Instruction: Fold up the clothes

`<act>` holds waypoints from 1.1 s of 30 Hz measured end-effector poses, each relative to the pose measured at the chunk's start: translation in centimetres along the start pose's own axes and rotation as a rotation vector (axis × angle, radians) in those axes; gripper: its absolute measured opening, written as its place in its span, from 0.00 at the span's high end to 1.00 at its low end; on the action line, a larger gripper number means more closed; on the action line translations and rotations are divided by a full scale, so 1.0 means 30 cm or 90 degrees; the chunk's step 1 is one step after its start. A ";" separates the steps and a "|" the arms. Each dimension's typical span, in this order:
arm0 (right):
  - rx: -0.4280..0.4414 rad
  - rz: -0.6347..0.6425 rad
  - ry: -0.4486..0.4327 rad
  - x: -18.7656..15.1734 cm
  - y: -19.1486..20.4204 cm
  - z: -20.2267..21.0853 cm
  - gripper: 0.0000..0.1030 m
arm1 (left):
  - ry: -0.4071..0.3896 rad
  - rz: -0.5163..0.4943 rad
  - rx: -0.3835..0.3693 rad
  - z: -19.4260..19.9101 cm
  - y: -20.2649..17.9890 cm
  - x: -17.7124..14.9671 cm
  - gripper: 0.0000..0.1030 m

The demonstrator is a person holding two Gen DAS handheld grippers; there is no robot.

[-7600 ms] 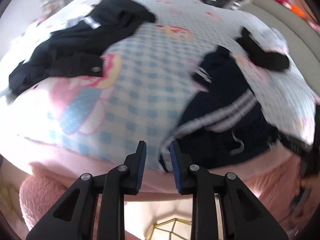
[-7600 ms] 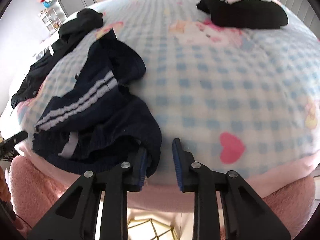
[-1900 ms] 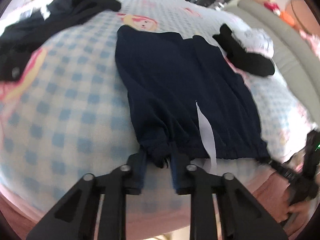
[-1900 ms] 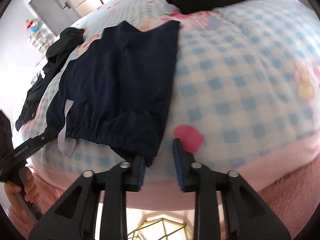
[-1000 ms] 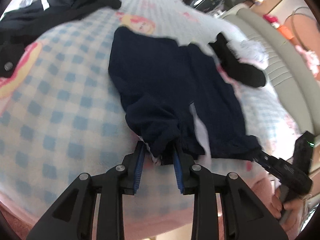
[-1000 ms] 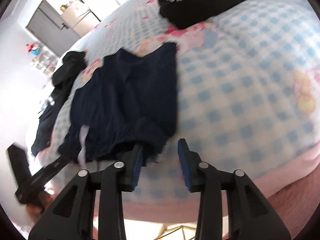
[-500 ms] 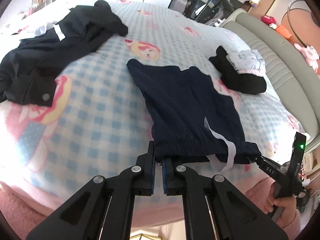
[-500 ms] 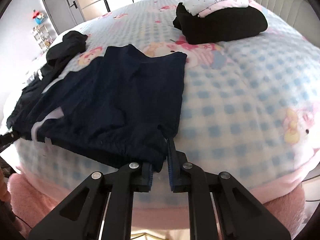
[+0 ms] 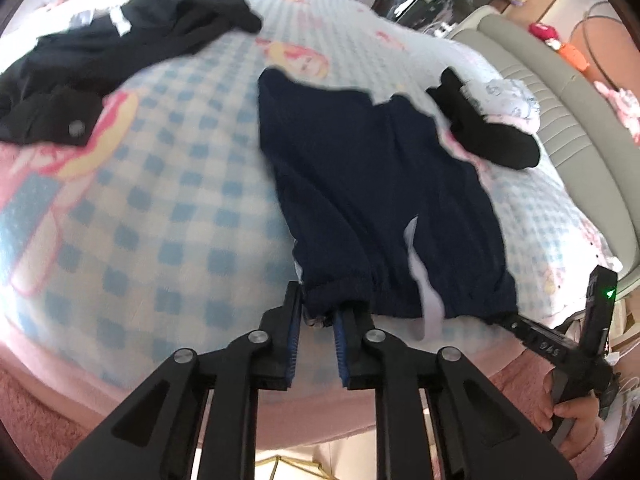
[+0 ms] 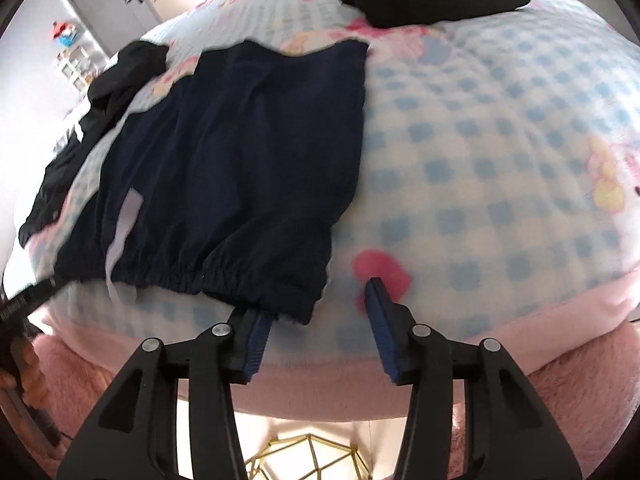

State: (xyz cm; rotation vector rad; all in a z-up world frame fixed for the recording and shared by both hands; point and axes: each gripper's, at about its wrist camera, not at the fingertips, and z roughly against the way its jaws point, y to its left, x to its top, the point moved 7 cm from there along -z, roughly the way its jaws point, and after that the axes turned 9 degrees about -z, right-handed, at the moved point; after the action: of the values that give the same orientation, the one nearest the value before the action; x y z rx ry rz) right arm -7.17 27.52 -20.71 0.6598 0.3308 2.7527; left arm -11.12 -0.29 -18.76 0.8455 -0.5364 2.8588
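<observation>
Navy shorts (image 9: pixel 376 184) lie spread flat at the bed's (image 9: pixel 168 184) near edge; soft, light, limp fabric, best held at the elastic waistband corners: left claw (image 9: pixel 318 320) pinches one, right claw (image 10: pixel 316 312) gapes, empty.

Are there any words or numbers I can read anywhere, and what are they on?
"945", roughly: small pale figures on the black arm of the right gripper, seen from the left wrist camera; too blurred to be sure.
Navy blue shorts: no print visible.
Blue-and-white checked cartoon blanket: pictures only, no readable words.
</observation>
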 end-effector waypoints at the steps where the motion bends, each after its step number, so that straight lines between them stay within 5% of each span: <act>1: 0.005 -0.003 0.001 -0.003 -0.001 0.000 0.89 | -0.010 -0.004 -0.003 0.011 -0.009 0.010 0.93; 11: 0.061 -0.036 -0.022 0.017 -0.012 0.119 0.93 | 0.003 0.009 -0.017 0.107 -0.006 -0.043 0.94; 19: 0.018 -0.037 0.020 0.001 -0.016 -0.017 0.93 | 0.056 0.006 0.008 0.050 0.006 -0.136 0.93; 22: -0.004 -0.016 0.047 -0.007 -0.001 -0.065 0.91 | 0.115 0.022 0.024 0.002 0.041 -0.179 0.92; 24: -0.005 -0.026 0.069 -0.009 -0.005 -0.090 0.85 | 0.116 0.018 0.026 0.010 0.047 -0.189 0.92; 28: 0.020 -0.034 0.054 0.008 -0.010 -0.045 0.58 | 0.084 -0.002 0.005 0.075 0.035 -0.172 0.84; 33: 0.034 -0.040 0.011 0.030 -0.010 0.030 0.58 | 0.028 -0.016 -0.021 0.112 0.021 -0.091 0.80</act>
State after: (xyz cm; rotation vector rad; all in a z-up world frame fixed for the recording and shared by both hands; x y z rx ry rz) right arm -7.45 28.23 -19.66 0.6278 0.4224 2.6992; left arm -7.28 -2.13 -17.82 0.7770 -0.5610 2.8306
